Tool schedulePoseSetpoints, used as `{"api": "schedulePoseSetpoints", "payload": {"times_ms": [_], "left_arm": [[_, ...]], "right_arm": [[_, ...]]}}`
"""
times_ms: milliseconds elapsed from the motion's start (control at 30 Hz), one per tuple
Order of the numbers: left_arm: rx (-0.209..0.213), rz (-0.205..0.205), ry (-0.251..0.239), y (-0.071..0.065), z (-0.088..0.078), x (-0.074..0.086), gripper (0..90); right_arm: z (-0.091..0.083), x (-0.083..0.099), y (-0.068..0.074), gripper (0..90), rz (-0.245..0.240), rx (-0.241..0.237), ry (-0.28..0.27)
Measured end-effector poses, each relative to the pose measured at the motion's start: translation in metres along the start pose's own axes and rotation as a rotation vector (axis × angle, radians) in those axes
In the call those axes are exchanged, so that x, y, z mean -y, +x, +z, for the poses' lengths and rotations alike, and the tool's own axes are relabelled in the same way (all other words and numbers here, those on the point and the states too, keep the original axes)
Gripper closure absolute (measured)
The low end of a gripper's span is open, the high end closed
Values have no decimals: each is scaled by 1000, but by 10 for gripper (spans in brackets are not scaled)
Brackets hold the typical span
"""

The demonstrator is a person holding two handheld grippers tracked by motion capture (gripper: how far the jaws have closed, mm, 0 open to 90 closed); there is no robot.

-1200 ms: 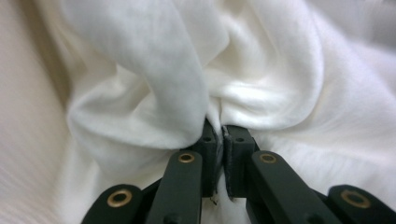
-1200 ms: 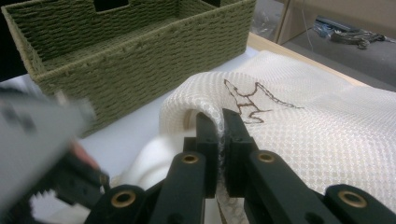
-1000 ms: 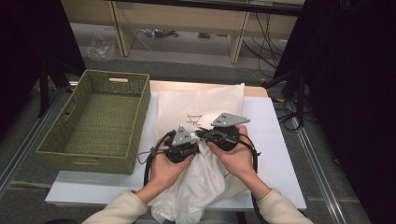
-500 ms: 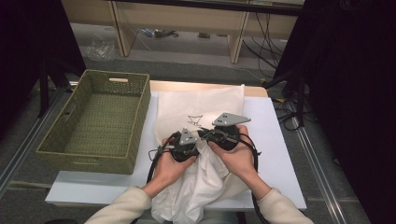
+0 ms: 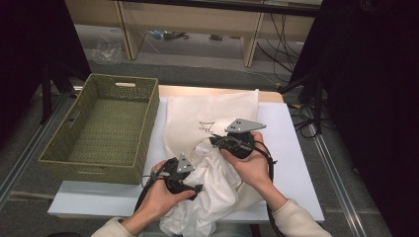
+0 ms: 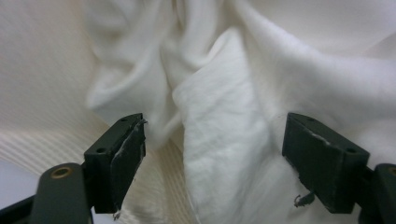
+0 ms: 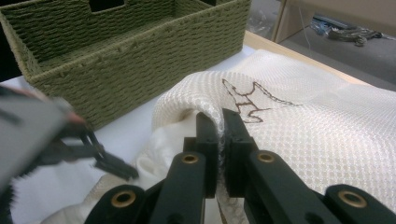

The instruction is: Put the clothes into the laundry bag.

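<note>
high view first: mesh bag lies flat on the bench beside the woven basket, with white cloth spilling from its near mouth over the bench edge. i keep my right gripper clenched on the bag's rim, i judge to hold the mouth up.

left gripper view: my left gripper has just been opening; its jaws stand released, the cloth between them, unpressed.

right gripper view: right gripper pinches the mesh rim tight.
</note>
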State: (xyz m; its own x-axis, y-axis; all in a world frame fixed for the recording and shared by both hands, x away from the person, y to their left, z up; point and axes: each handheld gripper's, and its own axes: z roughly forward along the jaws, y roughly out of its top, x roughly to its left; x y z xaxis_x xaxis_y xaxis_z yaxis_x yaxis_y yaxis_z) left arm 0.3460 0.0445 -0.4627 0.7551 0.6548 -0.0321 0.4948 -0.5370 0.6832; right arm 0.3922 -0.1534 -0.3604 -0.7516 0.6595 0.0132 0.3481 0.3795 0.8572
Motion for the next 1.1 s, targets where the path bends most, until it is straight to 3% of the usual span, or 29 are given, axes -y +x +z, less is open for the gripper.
{"api": "schedulePoseSetpoints", "payload": {"times_ms": [167, 233, 300, 367, 467, 533, 600, 700, 767, 800, 867, 900, 933, 1000, 1067, 1100], "left_arm": [[38, 5, 69, -2, 25, 2, 328], [29, 17, 79, -3, 26, -1, 384], [54, 23, 84, -6, 24, -4, 529], [49, 56, 82, -11, 24, -4, 669], [56, 52, 65, -13, 21, -5, 815], [75, 24, 42, -11, 15, -8, 834], [82, -16, -28, -9, 7, -14, 840], [64, -21, -138, -7, -8, -30, 843], [52, -17, -187, -6, -11, -38, 843], [47, -26, -209, -4, -11, -43, 843], [32, -44, -257, -1, -9, -52, 844], [36, -29, -253, 3, -9, -56, 844], [25, -55, -274, 4, -6, -60, 844], [-27, -49, -303, 7, 2, -64, 843], [-62, -24, -265, 15, 12, -64, 841], [-76, -52, -273, 18, 19, -62, 839]], "right_arm": [[0, 0, -1, 879, -4, 7, -1], [0, 0, -2, 879, -14, 6, -5], [1, 1, -1, 879, 18, -12, -3], [0, 0, 0, 879, 15, -1, 1], [0, 0, -1, 879, -9, 6, -4], [0, 0, 0, 879, -3, -2, 3], [0, 0, -1, 879, -4, -3, 1], [1, 0, 0, 879, -8, -2, -1], [1, 1, 4, 879, 44, -13, 1], [1, 1, 3, 879, 17, -15, 1], [0, 0, 4, 879, 18, -4, 3], [0, 0, 3, 879, -5, 4, -5], [0, 0, 3, 879, -1, 1, -5], [0, 0, 4, 879, 14, -4, 1], [1, 2, 3, 879, 19, -10, 7], [2, 2, 2, 879, 5, -12, 7]]}}
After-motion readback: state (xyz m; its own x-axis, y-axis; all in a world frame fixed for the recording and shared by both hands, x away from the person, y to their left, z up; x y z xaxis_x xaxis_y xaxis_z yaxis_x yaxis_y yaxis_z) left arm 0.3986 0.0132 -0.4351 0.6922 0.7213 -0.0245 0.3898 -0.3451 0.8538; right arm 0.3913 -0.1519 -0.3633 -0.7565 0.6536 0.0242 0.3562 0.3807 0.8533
